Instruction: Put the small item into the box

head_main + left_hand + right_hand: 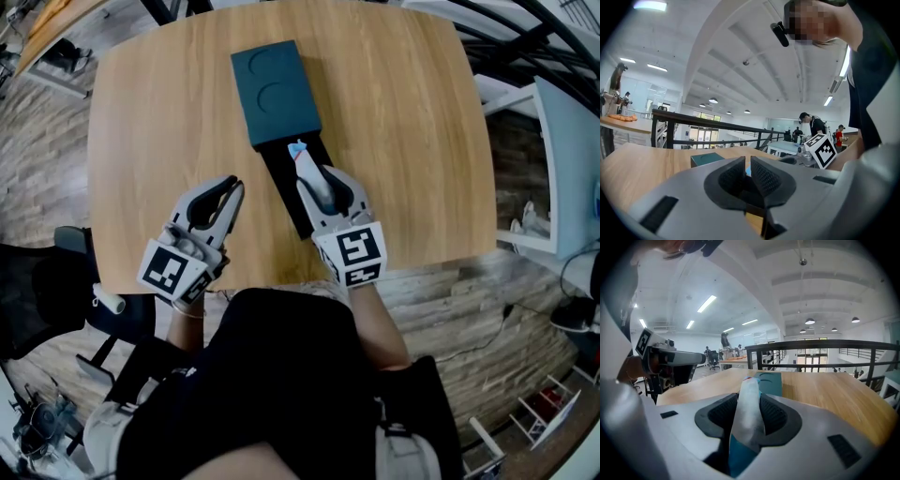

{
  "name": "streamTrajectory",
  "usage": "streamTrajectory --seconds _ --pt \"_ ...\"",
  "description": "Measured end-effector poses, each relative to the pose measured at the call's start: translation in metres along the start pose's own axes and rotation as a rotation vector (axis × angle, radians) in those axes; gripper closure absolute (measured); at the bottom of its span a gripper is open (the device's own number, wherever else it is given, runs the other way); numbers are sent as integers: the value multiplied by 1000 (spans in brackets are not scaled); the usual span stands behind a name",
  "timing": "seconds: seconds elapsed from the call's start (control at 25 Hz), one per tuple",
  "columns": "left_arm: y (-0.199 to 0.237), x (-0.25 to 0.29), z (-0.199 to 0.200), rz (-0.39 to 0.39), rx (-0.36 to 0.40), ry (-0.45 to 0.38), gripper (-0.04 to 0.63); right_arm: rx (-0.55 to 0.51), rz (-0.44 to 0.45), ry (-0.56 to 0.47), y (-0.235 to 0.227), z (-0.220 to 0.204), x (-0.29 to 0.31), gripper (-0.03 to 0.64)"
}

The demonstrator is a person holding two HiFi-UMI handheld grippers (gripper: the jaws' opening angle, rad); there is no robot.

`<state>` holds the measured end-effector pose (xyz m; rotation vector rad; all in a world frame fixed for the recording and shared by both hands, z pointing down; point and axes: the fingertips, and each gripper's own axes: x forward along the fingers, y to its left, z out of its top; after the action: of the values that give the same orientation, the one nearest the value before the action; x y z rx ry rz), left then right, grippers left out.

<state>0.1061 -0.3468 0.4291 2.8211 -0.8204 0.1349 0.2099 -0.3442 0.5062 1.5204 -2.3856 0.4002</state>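
A dark teal box (pixel 274 91) lies on the wooden table (pixel 159 122), with its black inner tray (pixel 286 187) slid out toward me. My right gripper (pixel 320 181) hovers over that tray, shut on the small item (pixel 302 161), a white and blue packet whose tip pokes past the jaws. In the right gripper view the small item (pixel 749 408) stands pinched between the pads, and the box (pixel 770 381) lies just ahead. My left gripper (pixel 232 187) rests to the left of the tray, shut and empty. Its view shows the box (pixel 707 159) beyond the closed jaws.
The table's near edge runs just under both grippers. A black chair (pixel 37 291) stands at the lower left and white furniture (pixel 562 141) at the right. A dark railing (pixel 820 345) runs behind the table's far side.
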Motion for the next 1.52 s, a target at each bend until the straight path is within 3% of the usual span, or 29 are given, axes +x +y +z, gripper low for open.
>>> streamTrajectory --seconds 0.8,1.08,1.52 --pt "14 -13 -18 55 -38 25 571 -40 1 173 -11 -47 48 460" --pt "22 -23 -13 81 -38 13 572 -125 -10 234 -7 -55 60 460" --pt "31 -34 -10 115 -39 1 571 -101 -9 218 -6 -52 62 460"
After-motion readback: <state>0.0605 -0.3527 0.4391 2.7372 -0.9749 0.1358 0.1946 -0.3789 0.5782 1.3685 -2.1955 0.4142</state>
